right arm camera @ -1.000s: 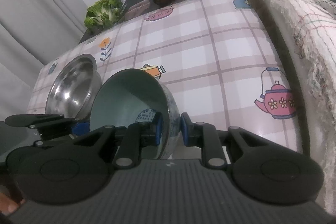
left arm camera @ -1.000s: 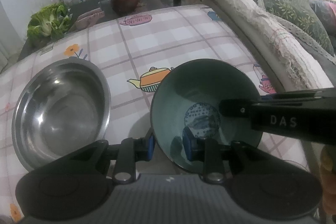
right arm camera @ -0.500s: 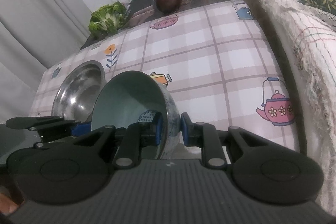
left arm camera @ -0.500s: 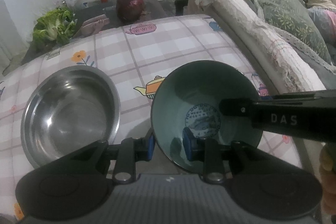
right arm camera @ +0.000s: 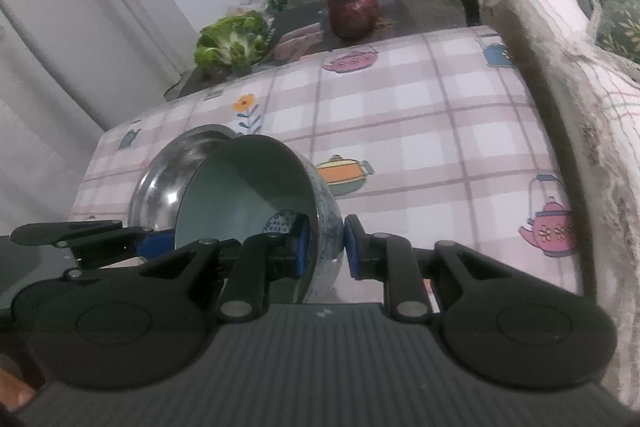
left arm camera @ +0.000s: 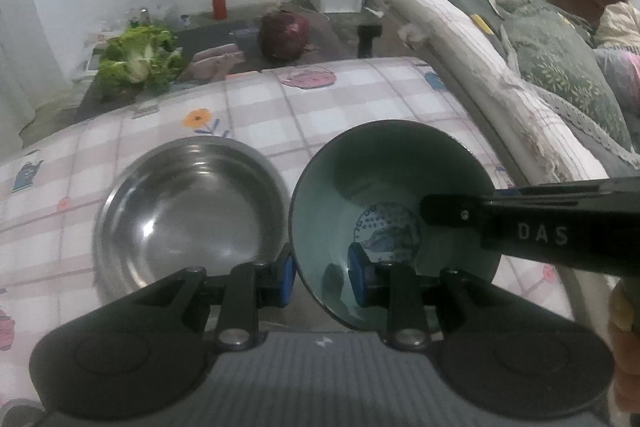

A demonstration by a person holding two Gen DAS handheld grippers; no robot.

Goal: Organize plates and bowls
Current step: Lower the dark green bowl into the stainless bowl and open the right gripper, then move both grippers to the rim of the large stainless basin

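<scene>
Both hand-held grippers have lifted the green bowl (left arm camera: 384, 195) higher.

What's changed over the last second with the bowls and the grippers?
Both grippers, left and right, have lifted the green bowl a little above the checked cloth. The steel bowl has not moved. Both grips on the rim are unchanged; nothing was let go.

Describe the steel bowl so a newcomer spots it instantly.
Start at the checked tablecloth printed with teapots and flowers. On its left part, below the orange flower print, sits the stainless steel bowl, empty and upright. Unlike the teal ceramic bowl right beside it, which is tilted and clamped by both the left gripper and right gripper, it is shiny bare metal and ungripped.
</scene>
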